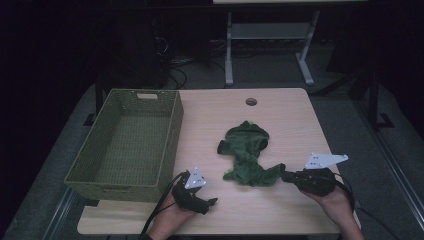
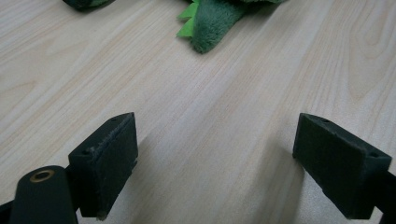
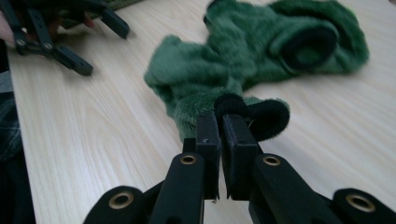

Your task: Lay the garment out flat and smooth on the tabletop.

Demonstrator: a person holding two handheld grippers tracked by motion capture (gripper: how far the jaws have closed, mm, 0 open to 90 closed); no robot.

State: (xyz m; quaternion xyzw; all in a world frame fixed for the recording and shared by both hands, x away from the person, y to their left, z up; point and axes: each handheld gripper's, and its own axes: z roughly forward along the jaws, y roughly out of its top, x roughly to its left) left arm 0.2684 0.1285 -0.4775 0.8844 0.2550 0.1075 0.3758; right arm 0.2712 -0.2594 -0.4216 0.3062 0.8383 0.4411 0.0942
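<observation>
A green plush garment (image 1: 247, 150) with a hood and black-lined openings lies crumpled on the middle of the wooden table (image 1: 280, 210). My right gripper (image 1: 284, 175) comes in from the right and is shut on the garment's black-edged cuff (image 3: 266, 116), its jaws (image 3: 220, 121) pinching the fabric near the tips. My left gripper (image 1: 212, 202) rests near the front edge, left of the garment, open with bare wood between its jaws (image 2: 215, 154). A green tip of the garment (image 2: 210, 23) lies ahead of it, apart from the pads. The left gripper (image 3: 70, 32) also appears beyond the garment in the right gripper view.
A large green woven basket (image 1: 172, 135) stands on the table's left side with nothing inside. A round cable hole (image 1: 251, 101) sits near the far edge. Beyond the table are a dark floor and a white desk frame (image 1: 229, 50).
</observation>
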